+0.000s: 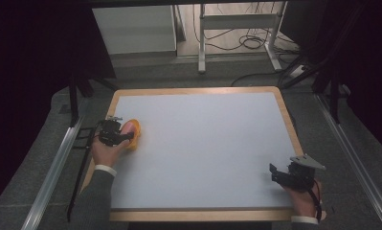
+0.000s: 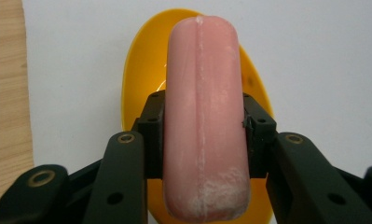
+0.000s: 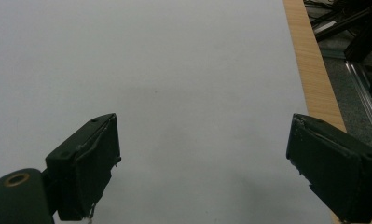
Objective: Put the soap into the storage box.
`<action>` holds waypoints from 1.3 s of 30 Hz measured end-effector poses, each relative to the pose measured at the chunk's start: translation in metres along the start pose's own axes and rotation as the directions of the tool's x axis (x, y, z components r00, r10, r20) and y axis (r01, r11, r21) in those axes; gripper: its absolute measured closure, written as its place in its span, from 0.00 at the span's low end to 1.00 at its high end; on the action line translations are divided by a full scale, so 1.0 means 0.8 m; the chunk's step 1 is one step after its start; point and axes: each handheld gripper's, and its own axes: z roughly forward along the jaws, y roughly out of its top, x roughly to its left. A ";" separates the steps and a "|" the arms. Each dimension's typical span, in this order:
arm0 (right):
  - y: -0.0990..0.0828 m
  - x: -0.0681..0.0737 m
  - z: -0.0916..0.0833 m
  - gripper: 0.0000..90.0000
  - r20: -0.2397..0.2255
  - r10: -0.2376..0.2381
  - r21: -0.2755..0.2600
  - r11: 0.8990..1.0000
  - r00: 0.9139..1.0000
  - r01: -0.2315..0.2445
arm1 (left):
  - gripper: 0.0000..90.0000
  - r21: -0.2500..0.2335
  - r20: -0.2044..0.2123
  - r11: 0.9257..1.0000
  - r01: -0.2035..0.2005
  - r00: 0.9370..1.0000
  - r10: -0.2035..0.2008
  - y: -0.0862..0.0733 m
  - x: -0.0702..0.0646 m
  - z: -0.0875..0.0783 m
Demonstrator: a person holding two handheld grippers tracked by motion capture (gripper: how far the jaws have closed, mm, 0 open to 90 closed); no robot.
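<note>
From the high view, the left gripper (image 1: 127, 135) sits at the near-left part of the white table (image 1: 203, 143), its jaws pointing toward the table's middle, with a pink bar of soap (image 1: 128, 126) between them and a yellow dish (image 1: 136, 132) just beyond and beneath. The right gripper (image 1: 274, 173) rests near the table's near-right corner, well apart from the soap, with bare white surface ahead of its jaws.

In the left gripper view, the two black jaws press against the long sides of the soap bar (image 2: 204, 121), one on each flank, so this gripper is clenched on it. The bar stands on edge, running straight away from the camera, and the yellow soap dish (image 2: 141, 74) lies directly under and ahead of it (whether the soap still touches the dish or hangs just above it, I cannot tell). White scuffing marks the bar's near end. A strip of the table's wooden border (image 2: 6, 93) shows off to the gripper's left.

In the right gripper view, the jaws stand wide apart with nothing between them; only white table (image 3: 174, 70) lies ahead.

The risk, as I judge it, is slippage: soap is slick and rounded, the pads hold only its mid-section, and a tilt or loosened squeeze could let it slide out, knocking the light dish aside.
</note>
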 end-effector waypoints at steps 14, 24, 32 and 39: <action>0.000 0.001 0.001 0.10 -0.002 -0.004 0.003 1.000 1.000 0.004 | 0.32 -0.102 0.021 0.995 0.002 1.000 0.000 0.006 0.001 -0.030; 0.000 0.001 0.000 0.10 -0.001 -0.005 0.003 1.000 1.000 0.005 | 0.28 -0.134 0.061 0.990 -0.042 0.997 0.051 -0.002 -0.016 -0.057; 0.000 0.002 -0.001 0.10 -0.005 -0.010 0.000 1.000 1.000 0.010 | 0.27 -0.144 0.137 0.984 -0.104 0.983 0.124 -0.022 -0.045 -0.070; 0.001 0.002 -0.002 0.10 0.002 -0.009 -0.009 1.000 1.000 0.009 | 0.26 -0.165 0.202 0.978 -0.127 0.966 0.159 -0.043 -0.061 -0.070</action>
